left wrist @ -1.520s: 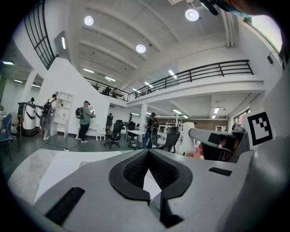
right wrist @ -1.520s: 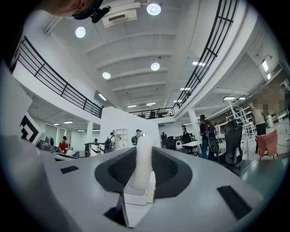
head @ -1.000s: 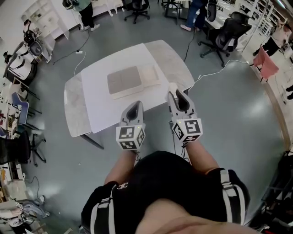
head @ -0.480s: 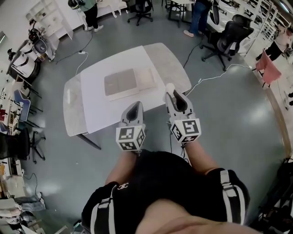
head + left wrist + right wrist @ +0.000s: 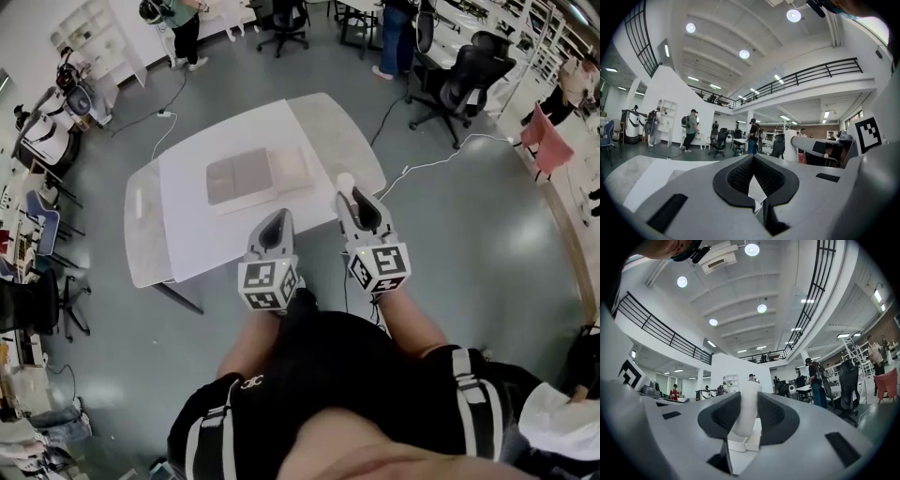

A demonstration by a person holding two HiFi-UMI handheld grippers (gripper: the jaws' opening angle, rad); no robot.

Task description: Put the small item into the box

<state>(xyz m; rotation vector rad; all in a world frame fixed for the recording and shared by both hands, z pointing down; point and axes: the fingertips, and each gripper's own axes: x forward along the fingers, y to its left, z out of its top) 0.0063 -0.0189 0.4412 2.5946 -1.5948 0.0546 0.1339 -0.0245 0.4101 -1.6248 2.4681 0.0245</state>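
Observation:
The small item [image 5: 346, 180], a white cylinder, stands upright between the jaws of my right gripper [image 5: 353, 192]. In the right gripper view the pads press on both sides of the item [image 5: 746, 408], so my right gripper [image 5: 746, 397] is shut on it. My left gripper [image 5: 277, 216] is held beside it at the table's near edge; its jaws meet at the tips with nothing between them [image 5: 753, 157]. The box [image 5: 246, 175] lies open and flat on the table, with a grey inside and a cream lid, beyond and left of both grippers.
The grey table [image 5: 323, 127] is partly covered by a white sheet [image 5: 197, 234]. Office chairs [image 5: 459, 80] stand at the back right, and a cable [image 5: 441, 155] runs across the floor. People [image 5: 178, 23] and shelves stand at the far side.
In the head view the table and box have drifted a little left and look smaller. Both grippers keep their side-by-side pose, and the right one still grips the item.

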